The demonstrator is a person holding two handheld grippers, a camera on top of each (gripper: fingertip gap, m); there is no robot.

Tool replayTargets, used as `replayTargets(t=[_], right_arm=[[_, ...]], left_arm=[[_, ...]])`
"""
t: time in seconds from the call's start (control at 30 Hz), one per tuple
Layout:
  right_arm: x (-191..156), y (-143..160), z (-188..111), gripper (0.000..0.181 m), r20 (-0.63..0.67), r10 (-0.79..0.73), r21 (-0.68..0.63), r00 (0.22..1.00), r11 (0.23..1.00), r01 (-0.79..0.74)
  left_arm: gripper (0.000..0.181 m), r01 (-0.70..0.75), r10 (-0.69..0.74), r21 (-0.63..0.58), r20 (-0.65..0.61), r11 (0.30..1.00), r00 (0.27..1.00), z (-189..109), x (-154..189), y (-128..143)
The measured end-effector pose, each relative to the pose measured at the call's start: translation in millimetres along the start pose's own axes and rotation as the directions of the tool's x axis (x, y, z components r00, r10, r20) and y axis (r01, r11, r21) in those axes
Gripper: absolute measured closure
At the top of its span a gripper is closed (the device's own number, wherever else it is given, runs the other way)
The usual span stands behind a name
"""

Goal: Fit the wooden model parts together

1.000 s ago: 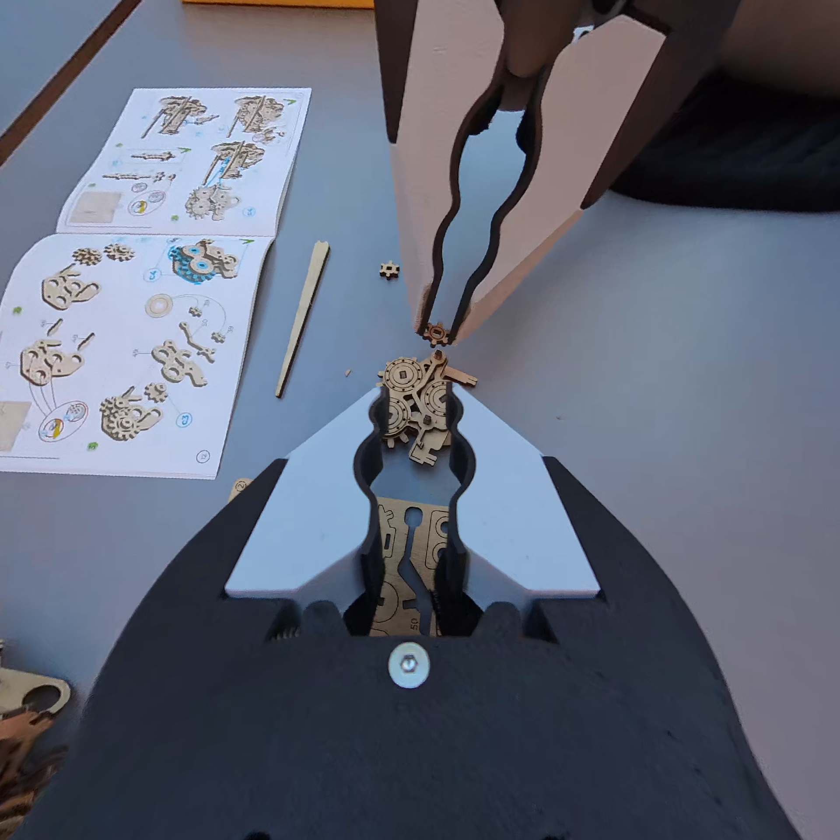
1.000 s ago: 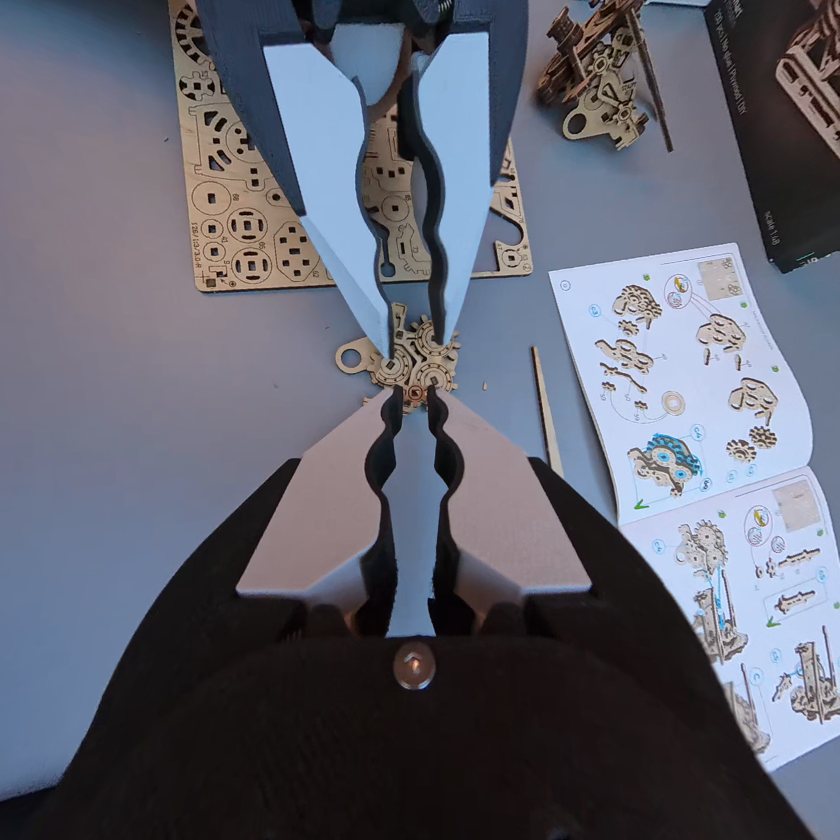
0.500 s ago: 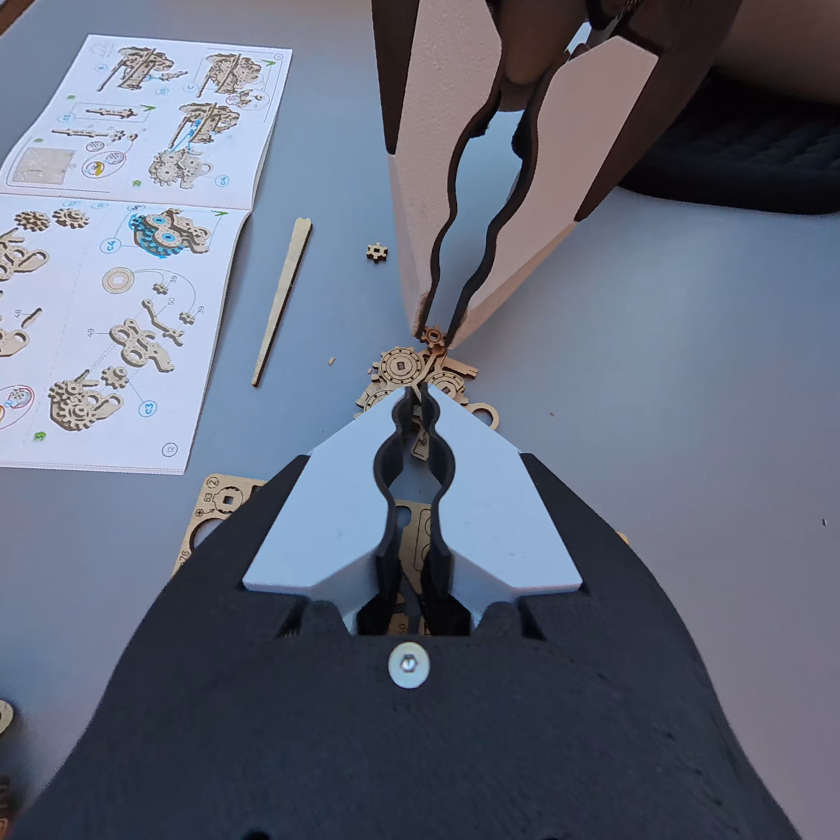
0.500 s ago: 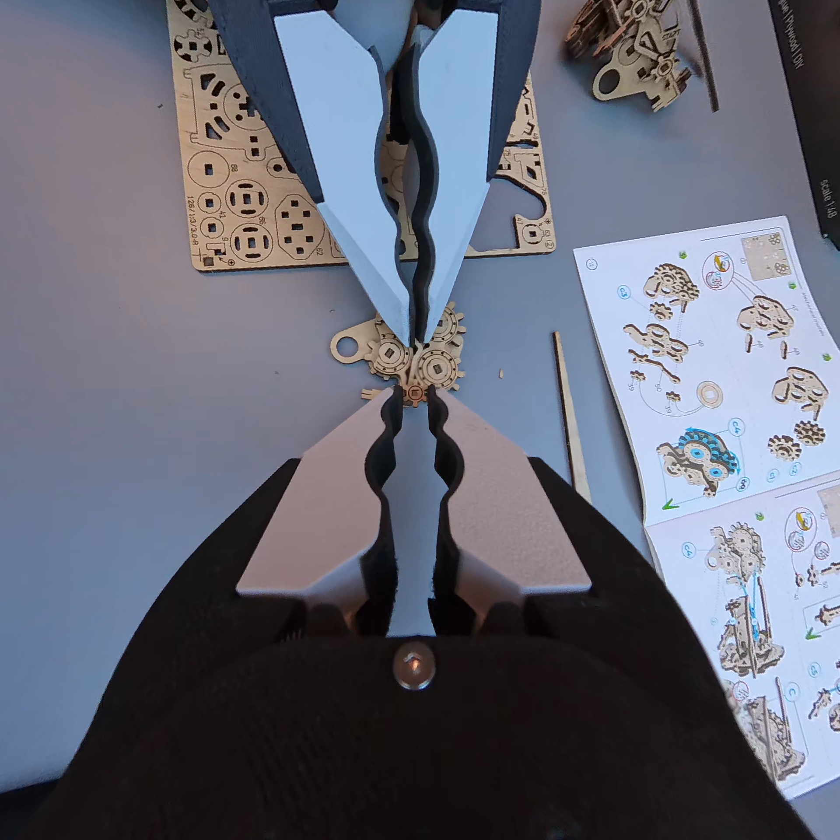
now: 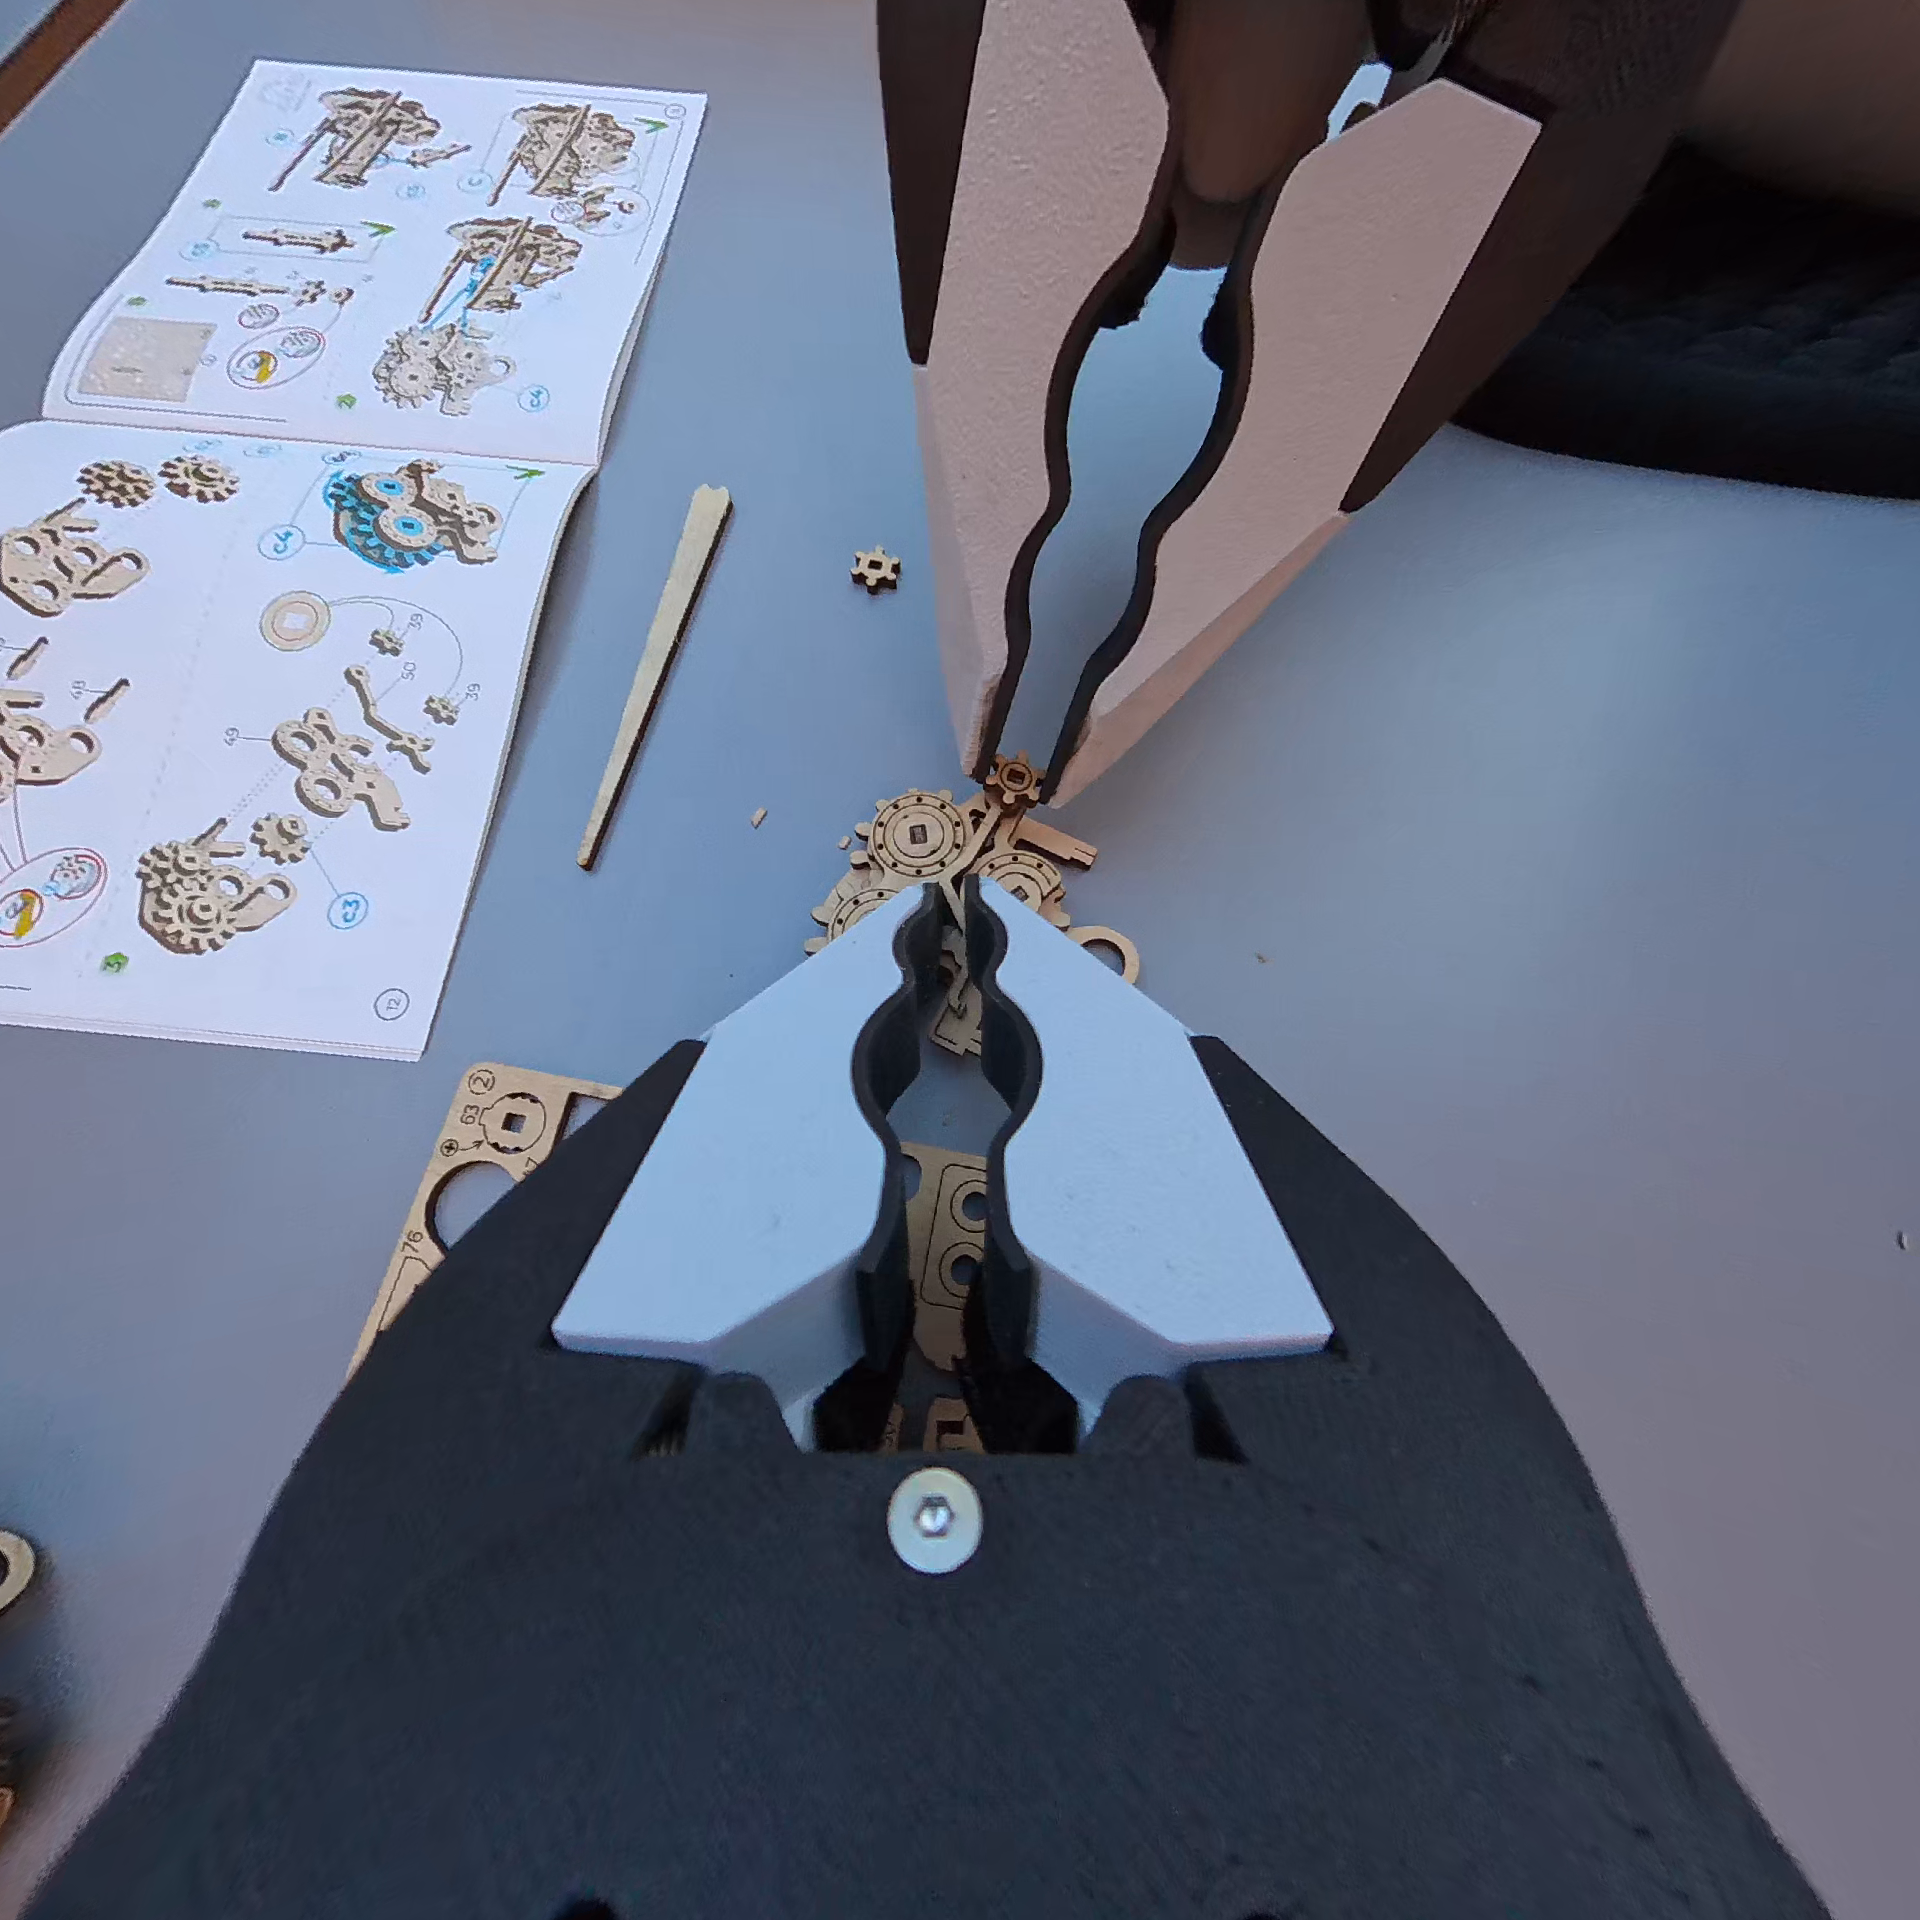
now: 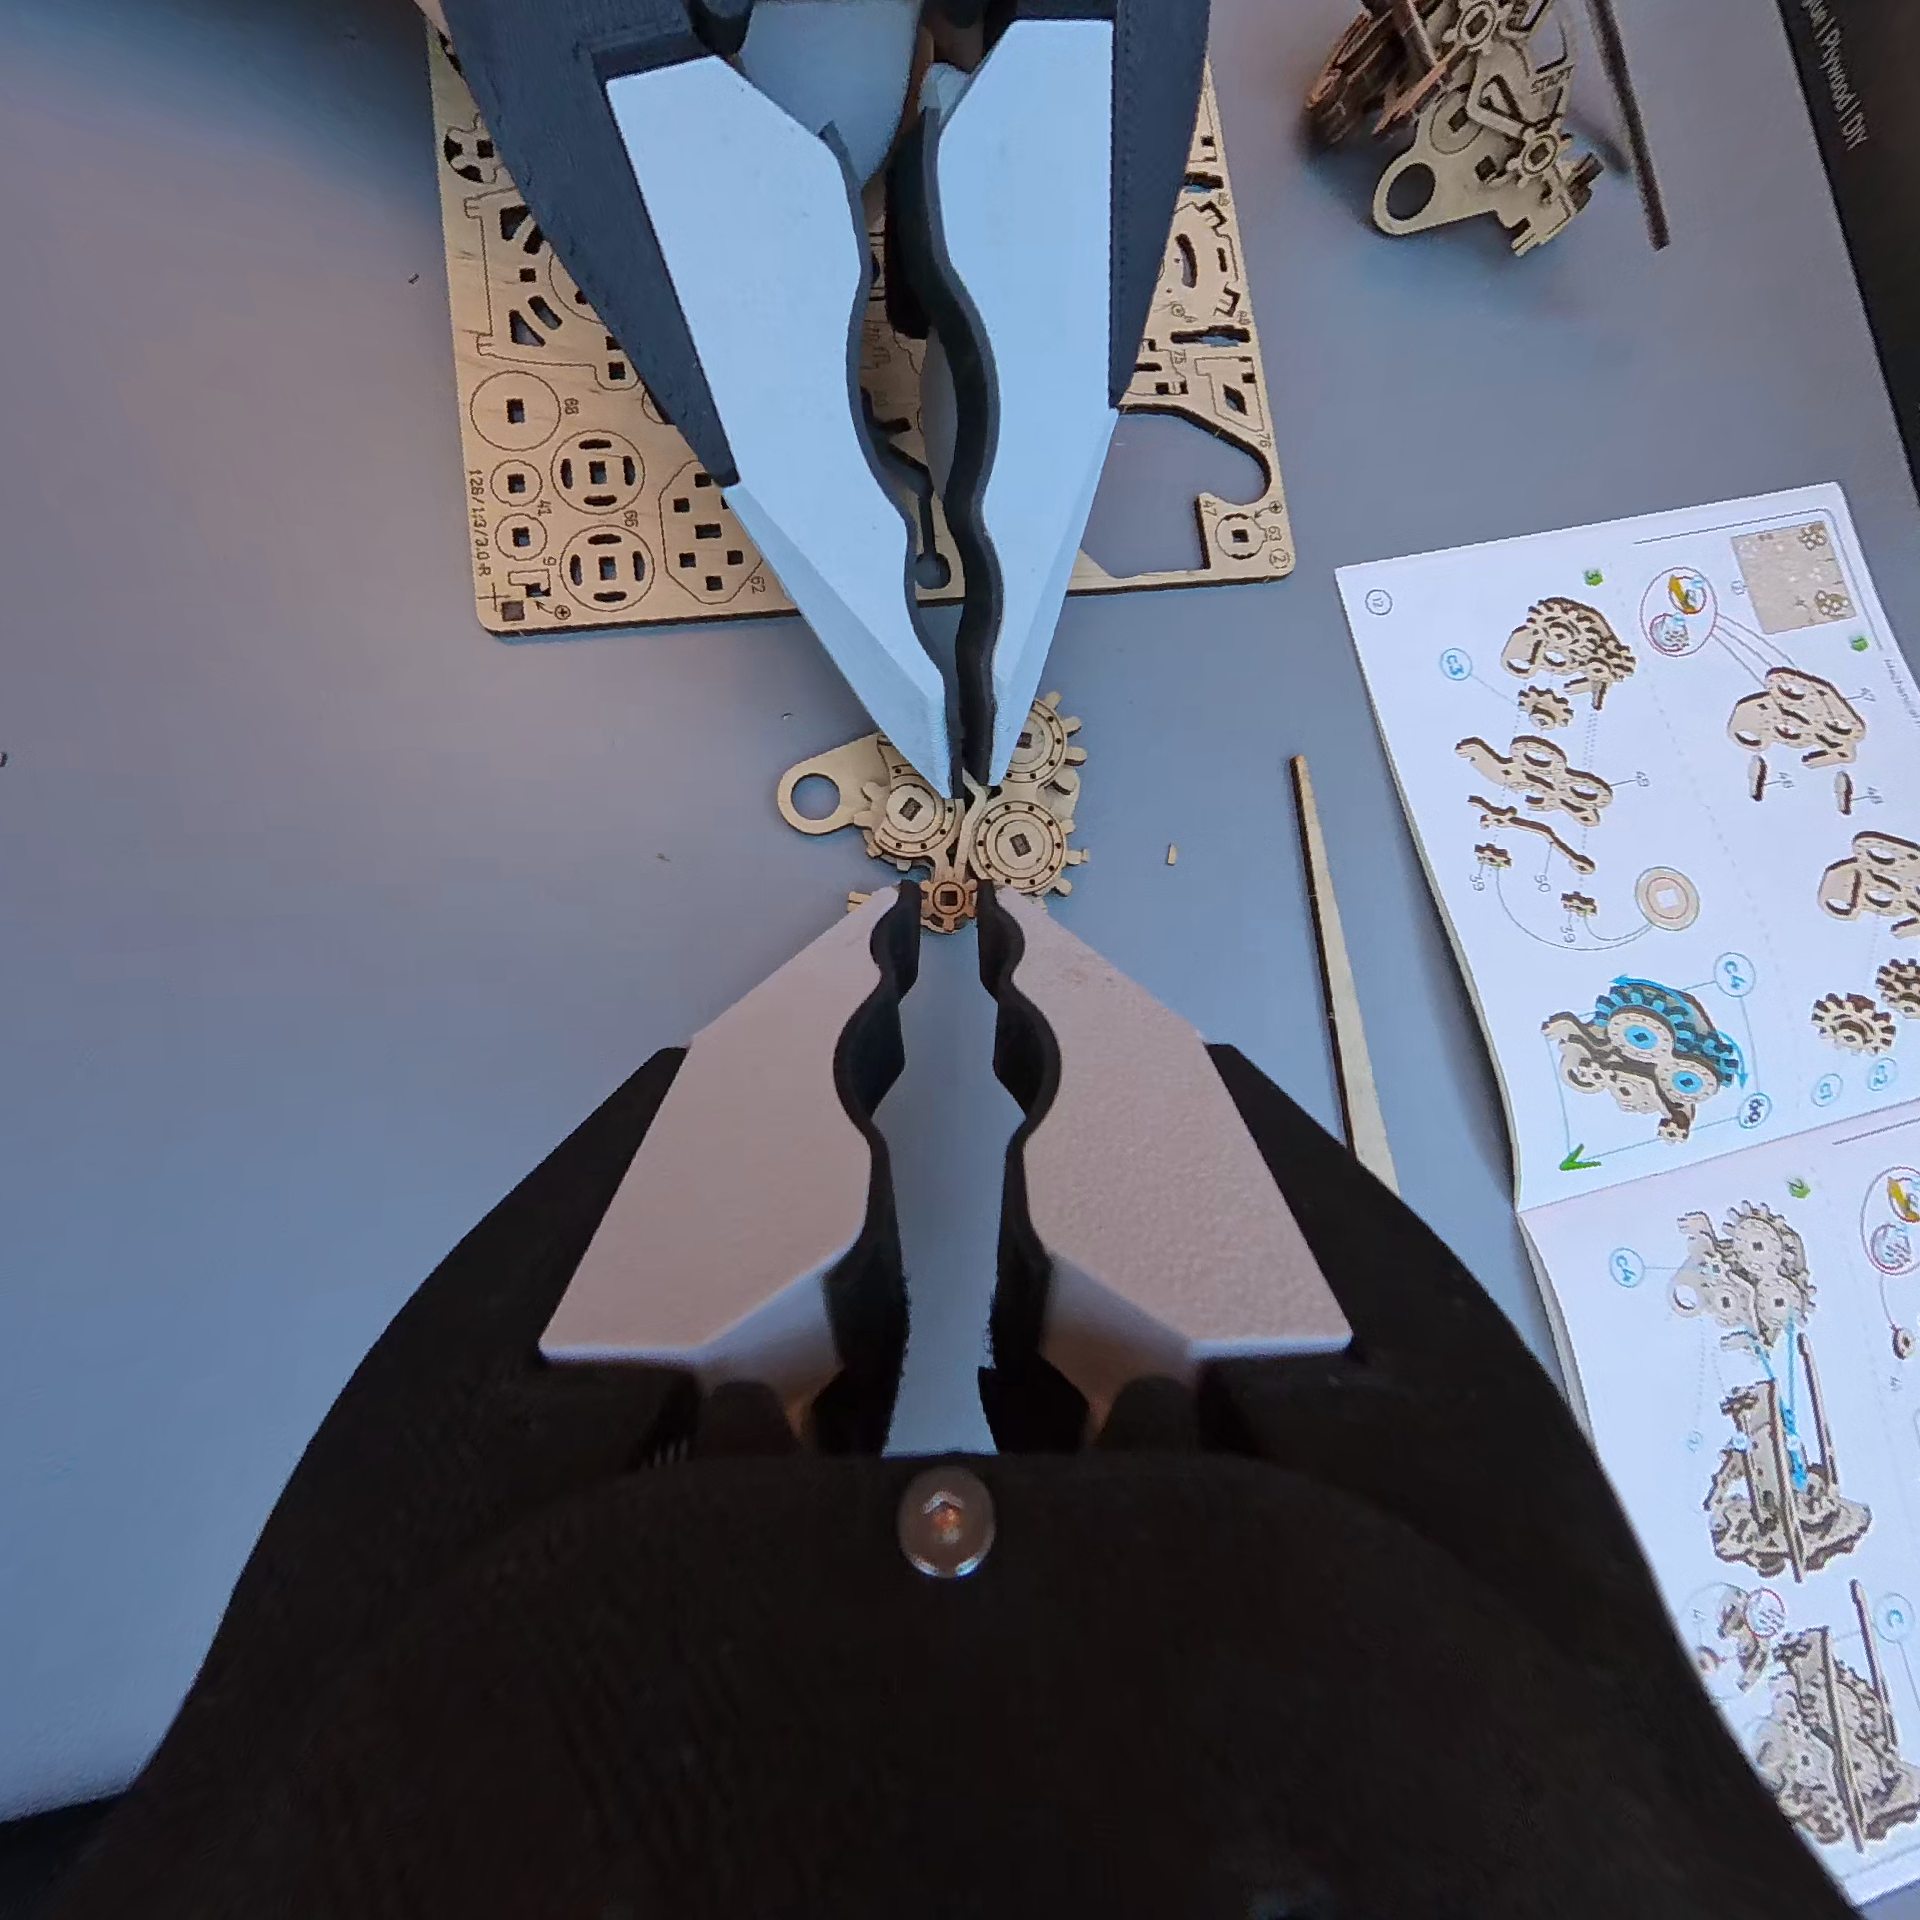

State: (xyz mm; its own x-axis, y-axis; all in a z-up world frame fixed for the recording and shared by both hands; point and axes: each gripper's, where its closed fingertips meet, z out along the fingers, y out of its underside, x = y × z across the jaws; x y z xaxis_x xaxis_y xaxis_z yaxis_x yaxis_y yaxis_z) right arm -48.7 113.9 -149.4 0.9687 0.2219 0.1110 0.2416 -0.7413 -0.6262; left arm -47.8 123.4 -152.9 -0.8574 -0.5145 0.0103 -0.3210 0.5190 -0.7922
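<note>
A flat wooden gear assembly [image 5: 920,836] lies on the grey table; it also shows in the right wrist view [image 6: 1018,842]. My left gripper [image 5: 951,896], with pale blue fingers, is shut on a thin lever piece standing up from the middle of the assembly. In the right wrist view it [image 6: 968,774] comes down from above. My right gripper [image 6: 948,902], with pinkish fingers, is shut on a small wooden cog [image 6: 948,899] and holds it at the near edge of the assembly. In the left wrist view the right gripper [image 5: 1015,781] and its cog [image 5: 1015,777] are just beyond the assembly.
An open instruction booklet [image 5: 291,623] [image 6: 1662,935] and a tapered wooden stick [image 5: 660,665] [image 6: 1340,977] lie beside the work. A loose cog [image 5: 876,569] lies near the stick. A laser-cut parts sheet [image 6: 582,499], a part-built model [image 6: 1455,135] and a black box [image 6: 1870,208] lie behind the left gripper. The grippers are tip to tip, or close to it.
My left gripper has moved forward over the assembly and closed from open onto its lever piece. My right gripper has kept the small cog at the assembly's edge.
</note>
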Motion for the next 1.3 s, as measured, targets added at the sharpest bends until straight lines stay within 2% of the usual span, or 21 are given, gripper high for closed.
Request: replayTargets(t=[0.07,0.2,0.37,0.53,0.67,0.9,1.0,1.07,1.17,1.2,1.3], right_arm=[[4,-3,-4,0.172,-0.041,-0.035,0.021,0.999,0.999,0.036],[-4,-34,-27,0.172,-0.112,-0.201,0.216,0.973,0.951,0.221],[-10,-28,-28,0.171,-0.223,-0.434,0.150,0.873,0.870,0.470],[-16,-29,-27,0.171,-0.228,-0.477,0.146,0.849,0.845,0.514],[-16,-29,-29,0.172,-0.247,-0.509,0.138,0.825,0.824,0.549],[-17,-26,-25,0.172,-0.253,-0.552,0.097,0.795,0.803,0.589],[-9,-29,-27,0.171,-0.296,-0.514,0.094,0.805,0.823,0.560],[3,-35,-34,0.163,-0.342,-0.395,0.126,0.852,0.880,0.459],[10,-48,-48,0.155,-0.354,-0.226,0.213,0.907,0.925,0.314],[10,-52,-50,0.159,-0.354,-0.189,0.231,0.916,0.932,0.281],[23,-53,-57,0.169,-0.466,-0.145,0.180,0.873,0.950,0.254]], left_arm=[[0.179,0.013,-0.013,0.003,-0.007,1.000,1.000,0,0,0],[0.177,0.047,-0.047,0.058,0.001,0.997,0.999,-4,-2,-9],[0.175,0.191,-0.172,0.172,-0.119,0.966,0.978,-15,8,-30],[0.167,0.404,-0.332,0.168,-0.338,0.899,0.880,-20,20,-38],[0.177,0.478,-0.367,0.164,-0.446,0.863,0.816,-24,27,-43],[0.180,0.495,-0.402,0.098,-0.461,0.863,0.791,-17,32,-36],[0.181,0.482,-0.400,0.119,-0.407,0.868,0.821,-16,27,-37],[0.181,0.488,-0.399,0.187,-0.370,0.853,0.839,-21,19,-45],[0.181,0.553,-0.437,0.297,-0.377,0.778,0.817,-32,9,-59],[0.181,0.573,-0.446,0.330,-0.388,0.750,0.807,-36,6,-64],[0.181,0.627,-0.465,0.392,-0.434,0.673,0.771,-43,4,-74]])
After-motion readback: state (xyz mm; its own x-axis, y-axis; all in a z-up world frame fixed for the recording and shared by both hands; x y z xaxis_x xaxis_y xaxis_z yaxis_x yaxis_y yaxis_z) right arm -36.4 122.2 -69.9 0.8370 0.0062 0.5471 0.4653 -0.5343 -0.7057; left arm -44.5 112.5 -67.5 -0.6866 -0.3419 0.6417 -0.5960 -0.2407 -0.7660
